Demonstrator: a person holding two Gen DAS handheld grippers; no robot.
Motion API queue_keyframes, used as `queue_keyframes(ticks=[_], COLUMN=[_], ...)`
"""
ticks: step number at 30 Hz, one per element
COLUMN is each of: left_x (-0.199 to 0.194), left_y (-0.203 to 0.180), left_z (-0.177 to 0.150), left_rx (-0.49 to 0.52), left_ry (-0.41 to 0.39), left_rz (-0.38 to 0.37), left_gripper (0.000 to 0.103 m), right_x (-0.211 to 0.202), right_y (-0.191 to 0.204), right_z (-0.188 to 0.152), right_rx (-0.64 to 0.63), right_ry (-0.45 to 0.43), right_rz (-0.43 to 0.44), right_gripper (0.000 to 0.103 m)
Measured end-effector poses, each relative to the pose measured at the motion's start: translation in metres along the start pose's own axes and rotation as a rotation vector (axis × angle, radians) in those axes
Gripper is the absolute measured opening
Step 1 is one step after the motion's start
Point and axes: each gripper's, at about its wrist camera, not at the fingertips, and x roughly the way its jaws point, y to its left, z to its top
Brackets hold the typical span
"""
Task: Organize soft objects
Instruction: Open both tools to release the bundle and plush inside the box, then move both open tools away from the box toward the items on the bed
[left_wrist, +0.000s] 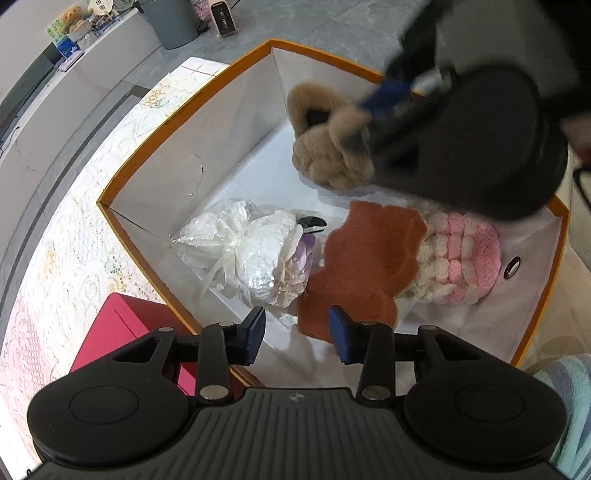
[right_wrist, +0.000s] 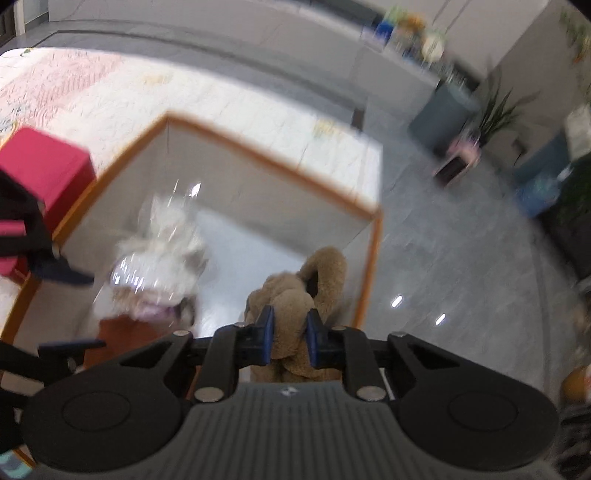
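While three soft things already lie in the box, the right claw grips a tan plush slipper over it, and the left claw hangs released.

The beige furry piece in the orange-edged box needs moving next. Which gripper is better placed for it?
Right. The right gripper already pinches the beige furry piece between its pads inside the box. The left gripper is open at the near edge, by the rust cloth.
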Motion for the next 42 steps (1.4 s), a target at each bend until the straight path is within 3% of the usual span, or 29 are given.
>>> queue_keyframes(ticks=[5, 10, 17, 21, 27, 31, 37, 42], left_x=[0.004, 0.010, 0.011, 0.010, 0.004, 0.005, 0.009, 0.013], left_y=[0.002, -0.003, -0.005, -0.007, -0.018, -0.031, -0.042, -0.051], left_z=[-0.001, 0.000, -0.002, -0.005, -0.018, -0.023, -0.031, -0.032], left_rx=[-0.003, 0.015, 0.039, 0.045, 0.102, 0.137, 0.164, 0.184], left_ry=[0.000, 0.010, 0.013, 0.014, 0.008, 0.018, 0.021, 0.023], left_rz=[-0.010, -0.009, -0.002, -0.007, -0.012, -0.012, -0.008, 0.021], left_gripper=[0.048, 0.048, 0.048, 0.048, 0.048, 0.046, 0.043, 0.040], right_x=[0.016, 0.033, 0.033, 0.026, 0.005, 0.003, 0.030, 0.046], right_y=[0.005, 0.009, 0.014, 0.016, 0.008, 0.013, 0.025, 0.038], right_z=[-0.016, -0.019, -0.018, -0.019, -0.025, -0.039, -0.058, -0.072], right_rx=[0.031, 0.039, 0.093, 0.077, 0.083, 0.105, 0.100, -0.007], right_ry=[0.091, 0.109, 0.155, 0.135, 0.111, 0.140, 0.213, 0.276], right_rz=[0.146, 0.136, 0.317, 0.273, 0.247, 0.299, 0.311, 0.231], right_gripper=[0.017, 0.017, 0.022, 0.034, 0.042, 0.041, 0.041, 0.035])
